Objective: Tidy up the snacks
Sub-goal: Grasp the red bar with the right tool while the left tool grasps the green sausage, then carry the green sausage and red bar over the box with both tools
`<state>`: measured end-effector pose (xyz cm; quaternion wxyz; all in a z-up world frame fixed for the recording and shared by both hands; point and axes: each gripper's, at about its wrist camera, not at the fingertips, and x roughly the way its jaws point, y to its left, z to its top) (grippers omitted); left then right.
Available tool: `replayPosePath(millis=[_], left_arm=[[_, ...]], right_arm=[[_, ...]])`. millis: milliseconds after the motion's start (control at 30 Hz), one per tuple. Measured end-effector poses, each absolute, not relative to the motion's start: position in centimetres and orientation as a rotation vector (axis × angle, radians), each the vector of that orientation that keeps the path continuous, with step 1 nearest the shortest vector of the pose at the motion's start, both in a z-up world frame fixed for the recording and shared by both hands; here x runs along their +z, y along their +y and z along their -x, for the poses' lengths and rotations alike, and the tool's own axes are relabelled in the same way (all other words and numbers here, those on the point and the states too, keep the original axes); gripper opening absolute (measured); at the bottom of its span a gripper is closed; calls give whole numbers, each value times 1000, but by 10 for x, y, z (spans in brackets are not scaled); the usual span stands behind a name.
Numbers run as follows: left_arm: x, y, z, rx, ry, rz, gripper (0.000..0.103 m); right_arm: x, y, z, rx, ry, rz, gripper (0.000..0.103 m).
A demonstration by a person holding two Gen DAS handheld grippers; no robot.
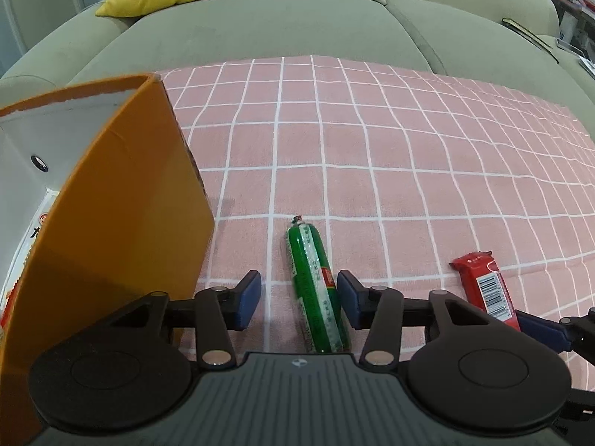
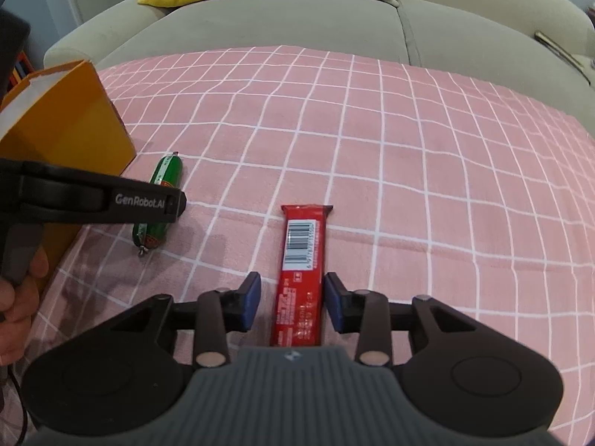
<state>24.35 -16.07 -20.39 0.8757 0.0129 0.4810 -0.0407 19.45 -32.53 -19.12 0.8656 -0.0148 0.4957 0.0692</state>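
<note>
The left gripper stands half-wide astride the green plastic-wrapped sausage stick, pads clear of it. The right gripper straddles the red foil-wrapped snack bar narrowly, small gaps showing either side (neither snack looks gripped). Both lie on the pink grid-patterned cloth, so sorting is unfinished. The tall orange cardboard box at ten o'clock already holds some packets; open cloth runs toward twelve, ending at the grey-green sofa.
</note>
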Motion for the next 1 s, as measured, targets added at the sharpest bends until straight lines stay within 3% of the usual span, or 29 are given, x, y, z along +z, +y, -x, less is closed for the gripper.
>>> replayPosePath(millis=[233,467,1000], left_arm=[[-203,-163,-241,-132,1010,-53,26],[-199,-167,-225,-162,1050,-76,25],[-175,-164,-158,-257,1124,-100,25]], right_arm=[[-194,-320,-194,126,1023,80,29],[-193,-320,-198,108,1047,71,22],[-179,-315,-160,114,1162,5,21]])
